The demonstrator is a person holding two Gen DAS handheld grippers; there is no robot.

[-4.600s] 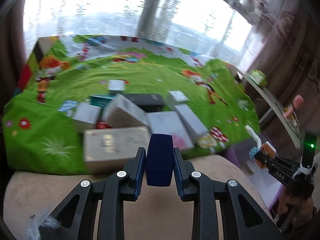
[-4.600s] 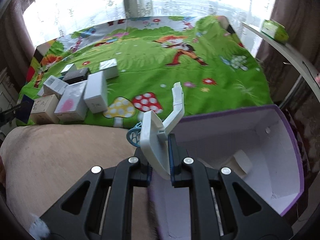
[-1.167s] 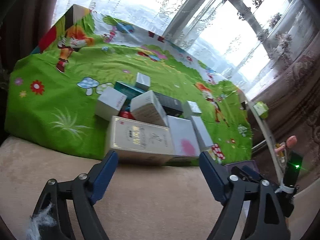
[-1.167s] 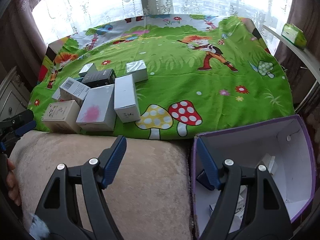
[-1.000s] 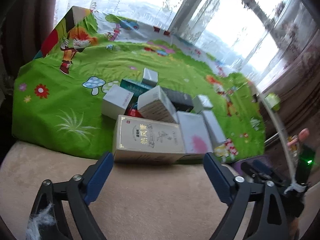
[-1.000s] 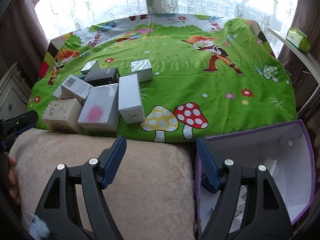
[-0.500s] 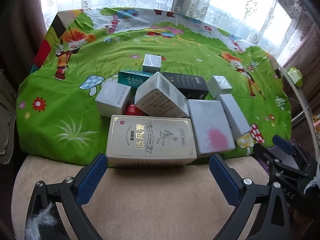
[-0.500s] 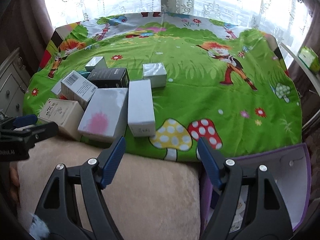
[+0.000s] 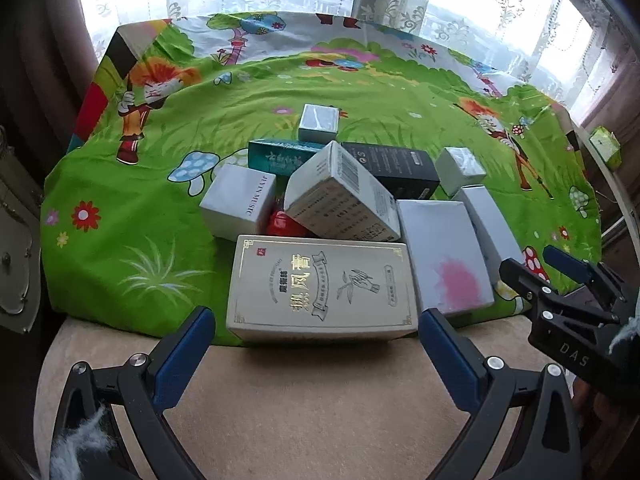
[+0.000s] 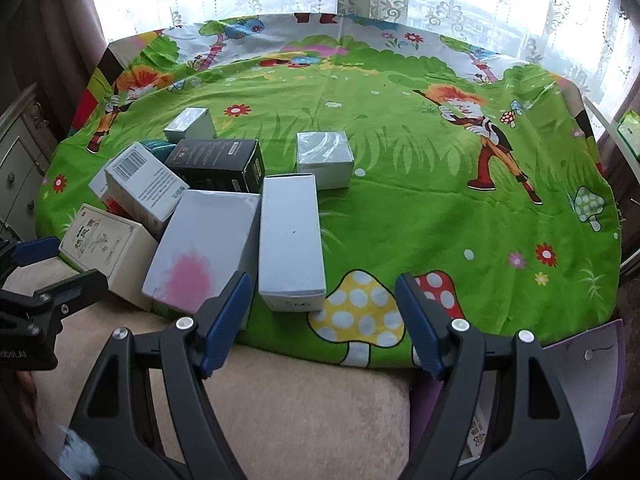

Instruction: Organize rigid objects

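A pile of cartons lies on the green cartoon cloth (image 9: 132,248). Nearest is a cream-gold box (image 9: 324,284), with a white box with a pink stain (image 9: 444,260) to its right. My left gripper (image 9: 314,322) stands open just short of the gold box, its jaws wider than the box and holding nothing. In the right wrist view a long white box (image 10: 290,240) lies ahead of my open, empty right gripper (image 10: 322,284), beside the pink-stained box (image 10: 204,248). Behind are a barcode box (image 10: 144,188), a black box (image 10: 218,164) and a silver cube (image 10: 324,158).
A beige cushion (image 9: 312,408) runs along the cloth's near edge. A purple-rimmed white bin (image 10: 592,360) stands at the lower right. The right gripper (image 9: 560,276) shows at the right of the left view. A grey cabinet (image 10: 16,168) stands left; curtained windows lie behind.
Earlier the left gripper was shut on a dark blue item and the right on a white one; both are now open and empty. Both have swung in towards the boxes.
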